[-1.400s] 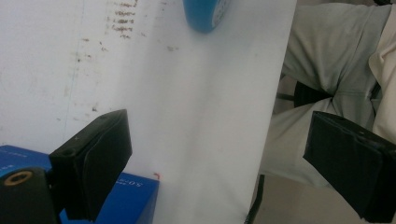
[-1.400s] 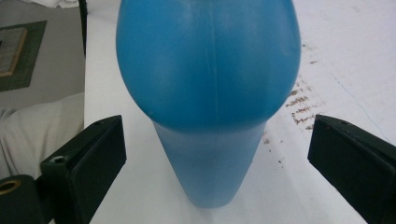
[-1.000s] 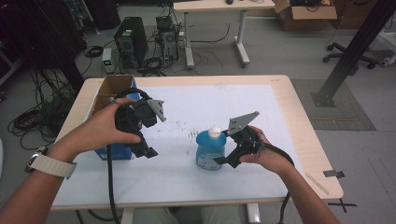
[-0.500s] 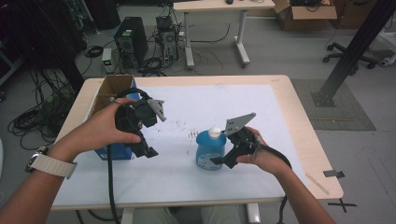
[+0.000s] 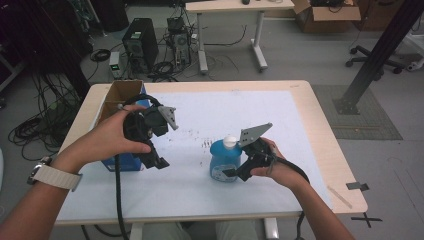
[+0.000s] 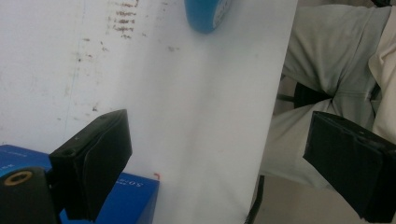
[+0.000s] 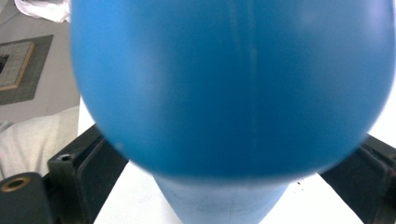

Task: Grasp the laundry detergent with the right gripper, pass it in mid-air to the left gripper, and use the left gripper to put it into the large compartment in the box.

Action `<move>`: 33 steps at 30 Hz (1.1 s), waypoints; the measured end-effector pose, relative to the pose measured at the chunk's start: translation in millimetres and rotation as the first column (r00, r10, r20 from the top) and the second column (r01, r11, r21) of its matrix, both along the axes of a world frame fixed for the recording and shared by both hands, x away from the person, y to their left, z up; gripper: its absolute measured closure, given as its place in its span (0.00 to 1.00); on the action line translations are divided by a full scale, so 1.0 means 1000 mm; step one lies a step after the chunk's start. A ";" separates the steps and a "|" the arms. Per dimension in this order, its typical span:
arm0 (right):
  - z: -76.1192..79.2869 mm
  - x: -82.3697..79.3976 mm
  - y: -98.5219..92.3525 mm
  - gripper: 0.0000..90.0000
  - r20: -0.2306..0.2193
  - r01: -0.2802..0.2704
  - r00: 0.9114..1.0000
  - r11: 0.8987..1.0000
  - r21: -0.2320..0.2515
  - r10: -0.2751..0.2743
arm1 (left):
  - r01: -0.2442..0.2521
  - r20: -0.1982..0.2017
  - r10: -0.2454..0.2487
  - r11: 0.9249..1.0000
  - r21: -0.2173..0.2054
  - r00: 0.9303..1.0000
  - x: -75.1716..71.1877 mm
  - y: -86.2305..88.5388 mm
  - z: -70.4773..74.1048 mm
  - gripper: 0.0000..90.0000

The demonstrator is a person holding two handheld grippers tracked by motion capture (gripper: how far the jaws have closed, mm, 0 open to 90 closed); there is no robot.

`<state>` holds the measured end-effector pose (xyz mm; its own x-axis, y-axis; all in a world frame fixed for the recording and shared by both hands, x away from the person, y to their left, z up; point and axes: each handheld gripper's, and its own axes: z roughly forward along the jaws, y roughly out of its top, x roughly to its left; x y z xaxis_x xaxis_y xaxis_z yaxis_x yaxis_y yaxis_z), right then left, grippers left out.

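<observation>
Right gripper (image 5: 234, 172) jaws straddle blue bottle (image 5: 224, 160) standing frame center on white table (image 5: 280, 135), grip not confirmable; left gripper (image 5: 159, 163) spread wide, empty, center-left by blue box (image 5: 120, 163).

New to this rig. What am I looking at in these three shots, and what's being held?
No robot here: a person holds a two-jaw gripper in each hand. The high view looks down on the table from the person's side. The other two come from cameras riding on each gripper, looking along its jaws. On the white mat stand a blue bottle and a blue box, with a cardboard box behind. The left gripper is open and empty above the mat. The right gripper has its jaws around the bottle; whether they have closed on it, I can't tell.
</observation>
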<state>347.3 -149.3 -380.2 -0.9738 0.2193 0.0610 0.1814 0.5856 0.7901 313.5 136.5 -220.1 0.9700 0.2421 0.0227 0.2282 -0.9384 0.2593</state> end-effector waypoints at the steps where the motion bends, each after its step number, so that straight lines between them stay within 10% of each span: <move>1: 0.000 0.000 0.000 0.08 0.001 0.001 1.000 1.000 0.003 -0.001 | -0.001 -0.001 0.001 1.000 0.000 1.000 0.000 0.000 0.000 0.09; 33: -0.004 -0.002 -0.001 0.30 0.016 -0.002 1.000 1.000 0.030 0.002 | -0.005 0.002 0.005 1.000 -0.005 1.000 -0.001 0.002 0.001 0.09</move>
<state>345.6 -150.1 -384.3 -0.9751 0.2155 0.0519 0.1673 0.5621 0.8100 312.6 138.2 -219.6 0.9688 0.2468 0.0238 0.2319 -0.9359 0.2650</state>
